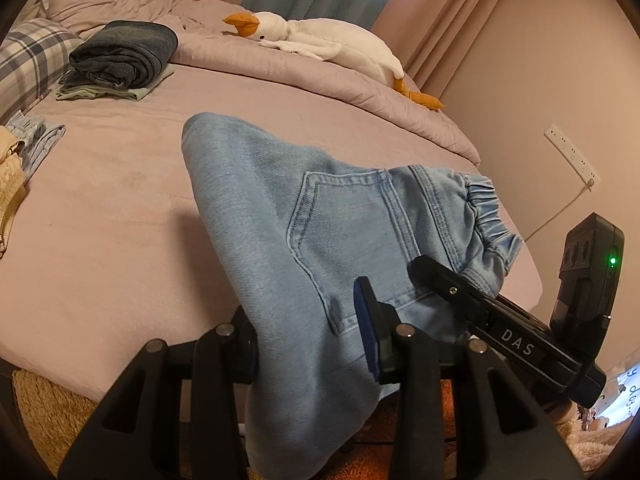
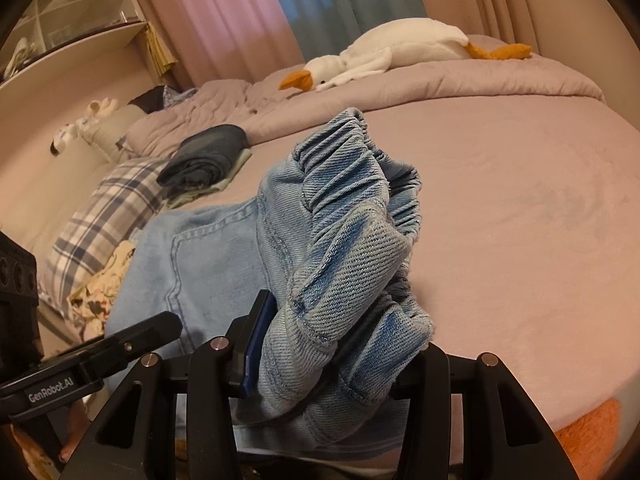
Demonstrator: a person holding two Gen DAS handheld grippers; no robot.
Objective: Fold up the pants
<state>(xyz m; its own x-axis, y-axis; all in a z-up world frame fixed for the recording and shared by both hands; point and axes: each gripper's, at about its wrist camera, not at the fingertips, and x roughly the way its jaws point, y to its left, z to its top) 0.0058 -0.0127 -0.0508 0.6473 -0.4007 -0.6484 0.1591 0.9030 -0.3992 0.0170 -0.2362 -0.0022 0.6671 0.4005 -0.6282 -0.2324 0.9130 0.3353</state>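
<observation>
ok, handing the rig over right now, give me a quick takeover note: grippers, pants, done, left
Left gripper: shut on the light blue jeans, gripping the body fabric near the back pocket.
Right gripper: shut on the bunched elastic waistband.
Jeans are held up off the pink bed, hanging between both grippers.
Done: pants picked up; earlier folded clothes are stacked near the plaid pillow.
Left: lay the jeans flat on the bed, fold, probably add to the stack.

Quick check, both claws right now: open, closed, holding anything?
Left claw: closed on the light blue pants, fabric between its fingers.
Right claw: closed on the bunched elastic waistband of the same pants.
</observation>
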